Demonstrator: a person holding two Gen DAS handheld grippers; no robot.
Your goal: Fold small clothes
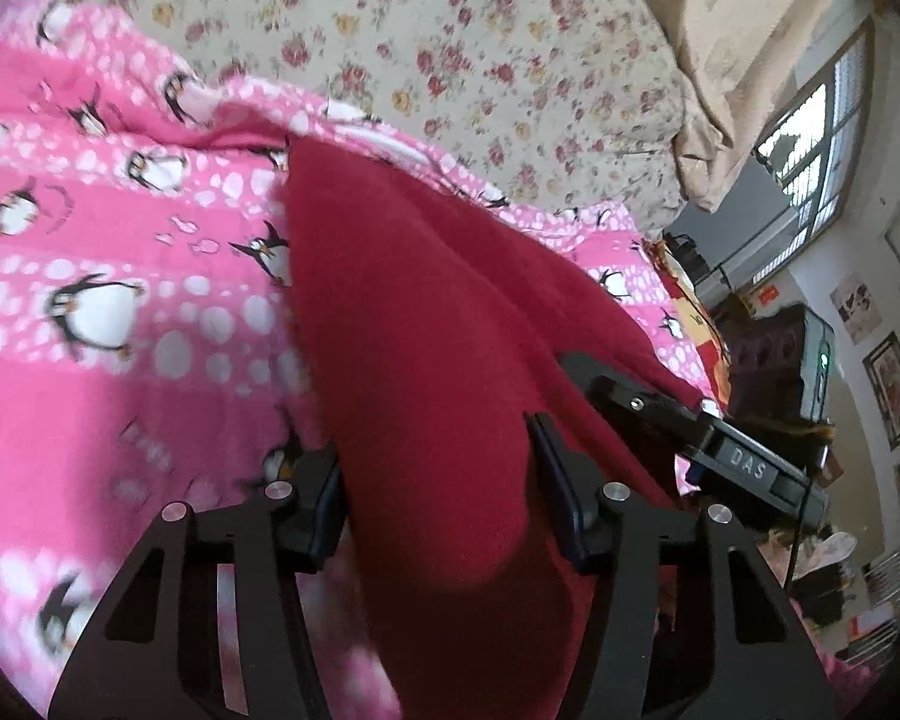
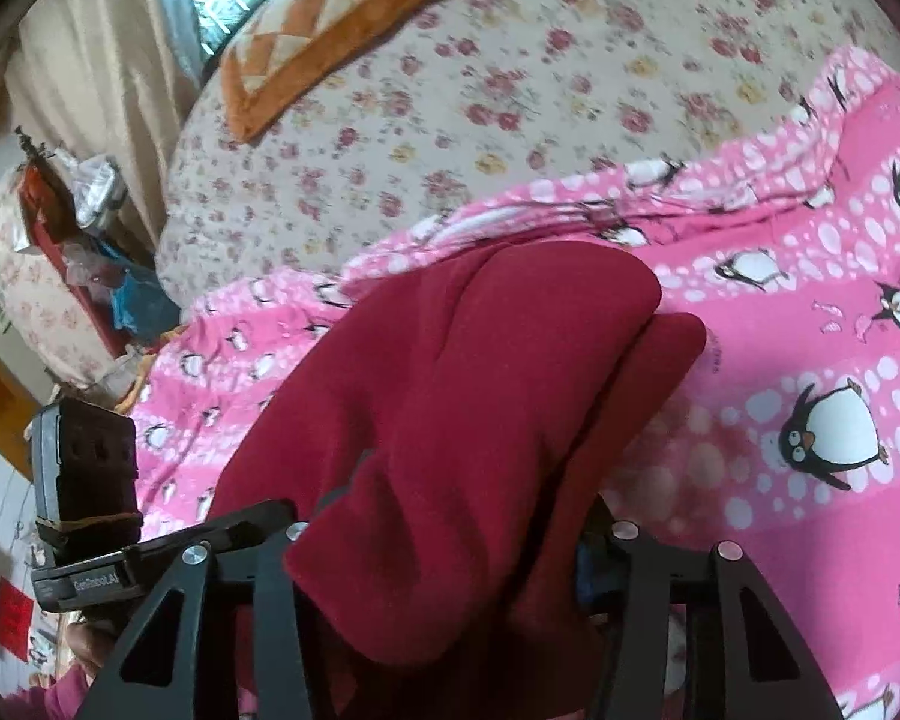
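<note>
A dark red fleece garment (image 1: 426,300) hangs over the pink penguin blanket (image 1: 120,252) on the bed. My left gripper (image 1: 435,480) is shut on a thick bunch of the red garment, which fills the gap between its fingers. The other gripper's body (image 1: 744,462) shows at the right, against the same cloth. In the right wrist view the red garment (image 2: 468,396) drapes in folds over my right gripper (image 2: 450,546), which is shut on it; the fingertips are hidden under the cloth. The left gripper's body (image 2: 90,480) shows at the left.
A floral bedsheet (image 1: 450,48) lies beyond the pink blanket (image 2: 810,360). An orange checked cushion (image 2: 330,24) sits at the far side of the bed. Beige curtains (image 1: 750,60), a window (image 1: 810,150) and cluttered shelves (image 2: 84,252) are off the bed's edge.
</note>
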